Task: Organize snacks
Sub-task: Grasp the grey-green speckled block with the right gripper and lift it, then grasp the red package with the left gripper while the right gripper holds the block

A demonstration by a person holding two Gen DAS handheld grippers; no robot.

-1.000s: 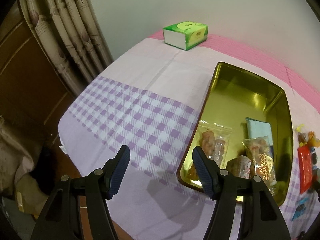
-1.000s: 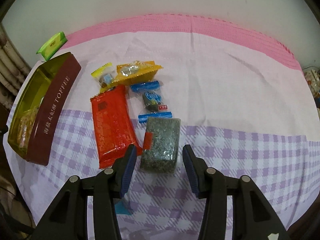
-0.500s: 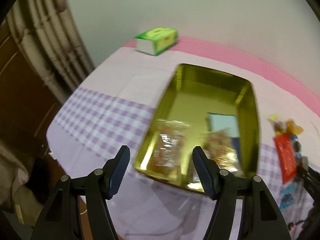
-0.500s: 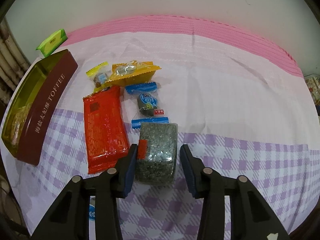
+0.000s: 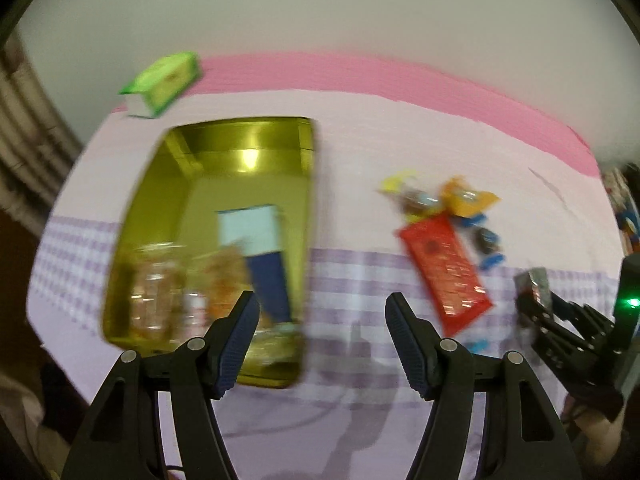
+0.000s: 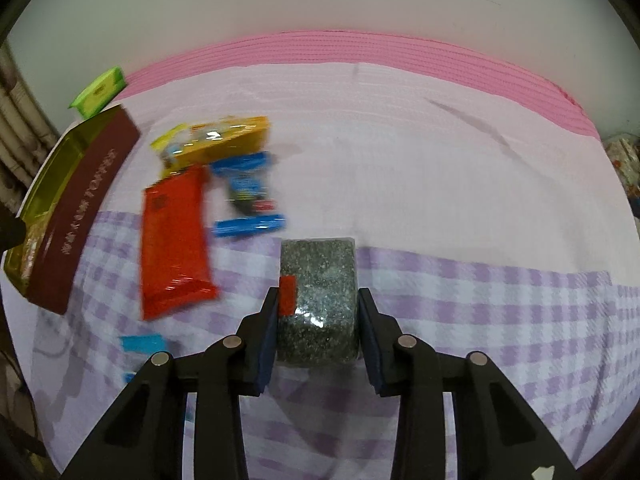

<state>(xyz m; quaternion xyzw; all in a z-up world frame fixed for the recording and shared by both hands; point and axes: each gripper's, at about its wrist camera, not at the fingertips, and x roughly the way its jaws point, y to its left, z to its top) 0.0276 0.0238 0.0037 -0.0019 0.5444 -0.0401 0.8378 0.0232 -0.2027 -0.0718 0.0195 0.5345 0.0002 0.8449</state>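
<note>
My right gripper (image 6: 318,312) is shut on a dark speckled snack pack (image 6: 318,292) with a red tab, just above the checked cloth; it also shows in the left wrist view (image 5: 534,286). A red packet (image 6: 174,240), an orange-yellow packet (image 6: 224,138) and blue-wrapped candies (image 6: 248,196) lie left of it. The gold toffee tin (image 5: 200,140) holds several wrapped snacks and a blue packet (image 5: 256,236). My left gripper (image 5: 320,324) is open and empty, hovering over the cloth by the tin's near right corner.
A green tissue box (image 5: 164,82) stands at the back left by the wall. A curtain (image 5: 24,120) hangs at the left. The tin's maroon side (image 6: 84,208) faces the snack pile. Another small blue wrapper (image 6: 142,344) lies near the front edge.
My right gripper closed on the speckled pack and raised it. My left gripper swung to the right, so the tin now sits left and the snack pile is in view.
</note>
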